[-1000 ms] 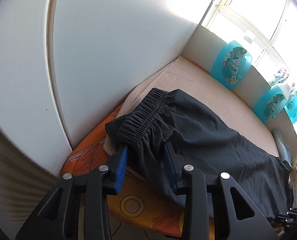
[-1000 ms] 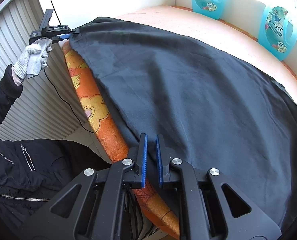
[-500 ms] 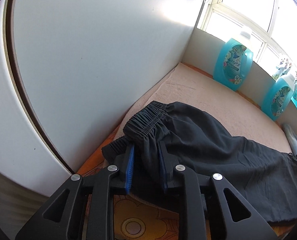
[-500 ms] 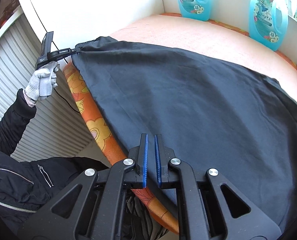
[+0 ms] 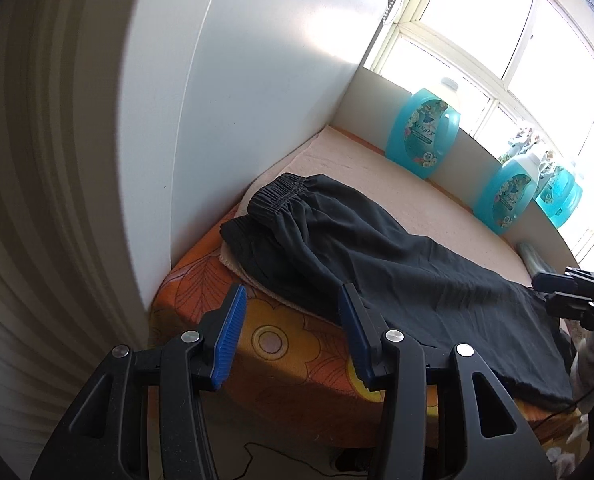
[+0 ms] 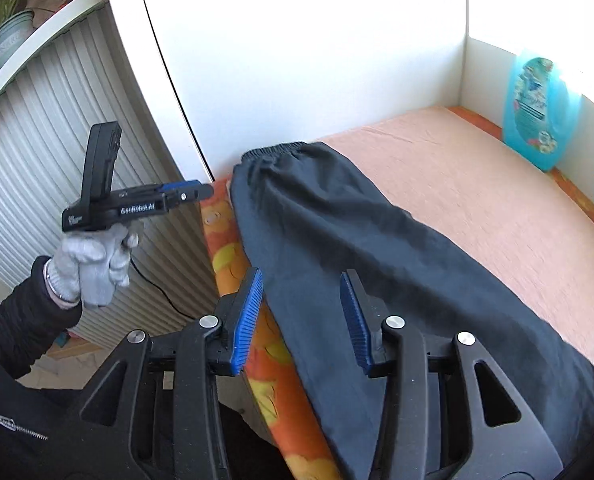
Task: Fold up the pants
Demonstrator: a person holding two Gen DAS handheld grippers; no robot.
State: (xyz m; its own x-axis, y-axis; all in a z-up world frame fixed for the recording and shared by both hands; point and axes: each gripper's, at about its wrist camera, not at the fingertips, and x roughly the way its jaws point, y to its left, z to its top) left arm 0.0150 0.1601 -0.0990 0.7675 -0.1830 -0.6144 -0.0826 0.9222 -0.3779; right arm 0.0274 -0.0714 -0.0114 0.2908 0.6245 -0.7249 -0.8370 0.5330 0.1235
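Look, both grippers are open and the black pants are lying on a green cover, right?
Not quite: the cover under the black pants is orange with a flower pattern, not green, as the right wrist view shows. The rest holds: the left gripper and right gripper are both open.

The black pants (image 5: pixel 377 248) are thin matt cloth, softly creased, with a tightly gathered elastic waistband (image 5: pixel 281 194). They lie on a peach-coloured towel-like cover (image 6: pixel 477 184) with a fine, slightly rough weave, and under it shows an orange flower-printed fabric (image 5: pixel 297 344), smoother and faintly shiny. The left gripper (image 5: pixel 291 334) and the right gripper (image 6: pixel 301 312) are matt black plastic with ribbed blue pads (image 6: pixel 249 316) and bright metal screws. The turquoise detergent bottles (image 5: pixel 421 132) are glossy translucent plastic with paper-like labels. The white cabinet panel (image 5: pixel 257 80) looks smooth and satin. A grey knitted glove (image 6: pixel 91 264) covers the hand.
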